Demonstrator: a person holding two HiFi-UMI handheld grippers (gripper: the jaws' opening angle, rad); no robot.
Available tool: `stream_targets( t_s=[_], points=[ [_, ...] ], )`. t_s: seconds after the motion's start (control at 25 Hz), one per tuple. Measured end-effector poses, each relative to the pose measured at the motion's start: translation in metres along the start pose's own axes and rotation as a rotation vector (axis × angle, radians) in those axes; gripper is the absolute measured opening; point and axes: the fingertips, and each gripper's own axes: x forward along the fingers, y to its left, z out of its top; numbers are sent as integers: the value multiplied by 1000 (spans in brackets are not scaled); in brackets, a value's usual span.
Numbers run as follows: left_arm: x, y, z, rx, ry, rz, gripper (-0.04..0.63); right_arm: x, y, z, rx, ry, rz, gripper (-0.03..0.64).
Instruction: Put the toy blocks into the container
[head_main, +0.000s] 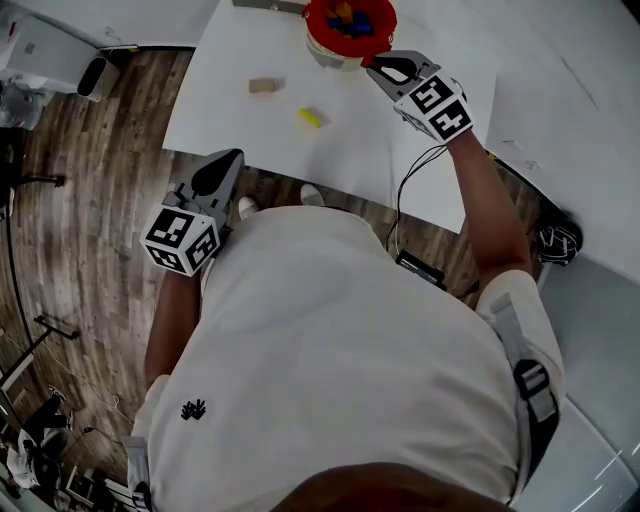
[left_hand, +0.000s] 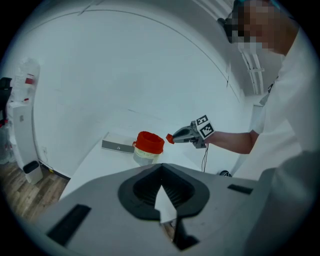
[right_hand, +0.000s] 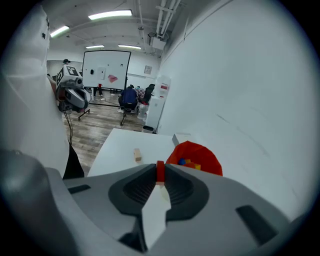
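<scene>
Right tongs (head_main: 375, 66) pinching thin red block (right_hand: 160, 171), round red container (right_hand: 206, 153)

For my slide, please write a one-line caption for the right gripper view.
Right gripper holds a red block near the red container; a wooden block lies on the white table.

Matt grey moulded plastic shells the left tongs (head_main: 237, 155) and right tongs (head_main: 373, 63), with dark ribbed, rubbery-looking pads inside; the red block (right_hand: 160, 172) is smooth with a faint sheen. The container (left_hand: 149, 142) has a shiny red plastic collar over a cloudy translucent body. A pale block (head_main: 266, 86) looks like bare wood; the counter (head_main: 400, 150) is smooth matt white, the floor (head_main: 90, 200) wood-grain planks
</scene>
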Motion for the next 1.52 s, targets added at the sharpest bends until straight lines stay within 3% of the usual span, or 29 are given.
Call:
stream_targets(
  t_s=[0.28,0.68,1.08,1.52],
  points=[
    [-3,6,-5,1,-19,59,6,30,-40,19,-85,-23,15,55],
    [-14,11,-6,-41,-17,166,6,96,-87,9,-164,31,70,55],
    [-23,12,-15,-92,-27,258,6,145,-97,-26,-264,176,153,55],
    [-31,15,-23,-125,-35,307,6,170,-87,-45,-405,307,247,58]
  ],
)
